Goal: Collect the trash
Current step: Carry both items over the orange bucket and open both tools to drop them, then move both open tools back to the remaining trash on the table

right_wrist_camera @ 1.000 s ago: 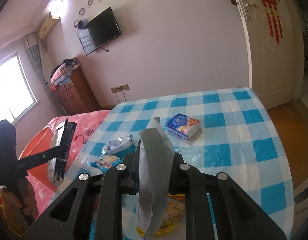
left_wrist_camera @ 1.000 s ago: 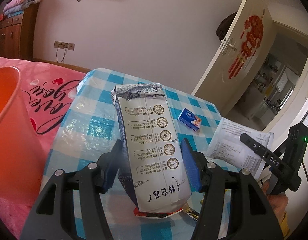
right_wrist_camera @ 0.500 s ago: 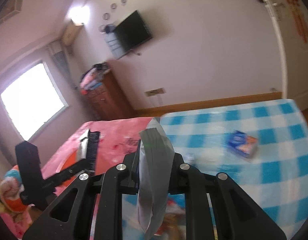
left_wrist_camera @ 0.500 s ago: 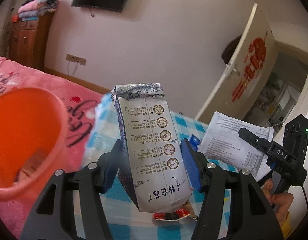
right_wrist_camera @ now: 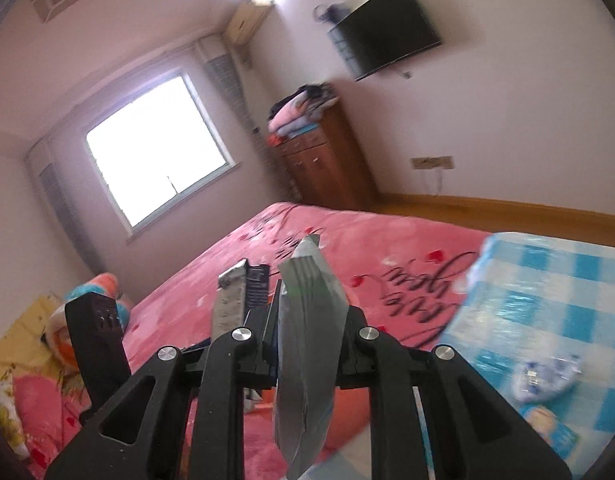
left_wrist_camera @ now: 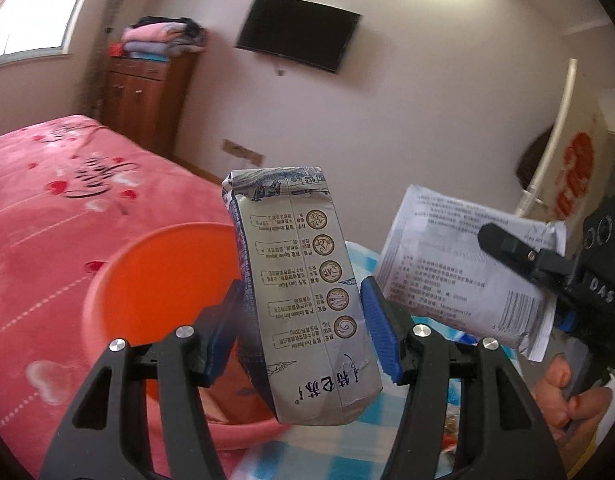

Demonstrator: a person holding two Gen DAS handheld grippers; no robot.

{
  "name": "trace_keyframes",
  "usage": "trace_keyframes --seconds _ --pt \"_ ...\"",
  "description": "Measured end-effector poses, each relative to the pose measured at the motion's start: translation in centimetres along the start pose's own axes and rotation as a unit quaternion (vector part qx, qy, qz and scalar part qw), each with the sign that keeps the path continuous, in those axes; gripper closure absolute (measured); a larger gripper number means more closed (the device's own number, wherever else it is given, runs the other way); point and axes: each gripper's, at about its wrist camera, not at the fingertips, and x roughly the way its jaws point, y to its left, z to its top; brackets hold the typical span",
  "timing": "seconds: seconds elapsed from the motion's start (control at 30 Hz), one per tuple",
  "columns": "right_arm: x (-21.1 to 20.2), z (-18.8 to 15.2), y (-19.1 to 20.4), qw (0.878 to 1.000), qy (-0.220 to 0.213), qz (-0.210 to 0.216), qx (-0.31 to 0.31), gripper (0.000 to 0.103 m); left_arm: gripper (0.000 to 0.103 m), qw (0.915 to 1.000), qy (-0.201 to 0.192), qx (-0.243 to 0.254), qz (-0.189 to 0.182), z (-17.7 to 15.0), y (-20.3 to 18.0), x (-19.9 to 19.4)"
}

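Note:
My left gripper [left_wrist_camera: 303, 332] is shut on a grey milk carton [left_wrist_camera: 303, 280] and holds it upright in the air, just right of and above the orange bin [left_wrist_camera: 159, 292]. My right gripper [right_wrist_camera: 307, 332] is shut on a flat white and grey printed packet [right_wrist_camera: 307, 360], seen edge-on. That packet [left_wrist_camera: 463, 272] and the right gripper [left_wrist_camera: 547, 276] show at the right of the left wrist view. The left gripper and its carton [right_wrist_camera: 229, 300] show just left of the packet in the right wrist view. The orange bin [right_wrist_camera: 349, 408] peeks out below the right gripper.
A pink bedspread [left_wrist_camera: 67, 216] lies behind and left of the bin. A table with a blue checked cloth [right_wrist_camera: 547, 300] stands at the right, with a crumpled wrapper [right_wrist_camera: 547, 376] and a small packet [right_wrist_camera: 547, 428] on it. A wooden cabinet [left_wrist_camera: 143, 92] stands by the wall.
Both grippers have swung left from over the checked table toward the bed and the orange bin, each still holding its item. The bin now sits closer under the carton.

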Motion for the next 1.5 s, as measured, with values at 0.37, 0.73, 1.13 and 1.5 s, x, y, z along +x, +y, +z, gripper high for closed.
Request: trace_keyframes --seconds 0.37,0.73,1.13,1.5 --pt "7.1 -1.8 0.4 0.998 0.058 0.023 0.024 0.043 0.032 0.9975 0.024 -0.04 0.052 -1.1 4.2 1.3" --pt "-0.5 -3.4 -2.9 0.995 -0.045 -0.092 0.008 0.006 0.019 0.9958 -0.046 0.005 0.078 -1.7 2.4 -0.9" --pt "-8.1 -8.2 -5.5 0.979 -0.111 -0.165 -0.032 0.005 0.014 0.9912 -0.113 0.068 -0.01 -3.5 -4.2 -3.5" --pt "-12.7 -11.9 -9.1 0.968 -0.126 -0.215 0.016 0.005 0.014 0.988 -0.07 0.121 -0.065 -7.2 -9.5 -2.5"
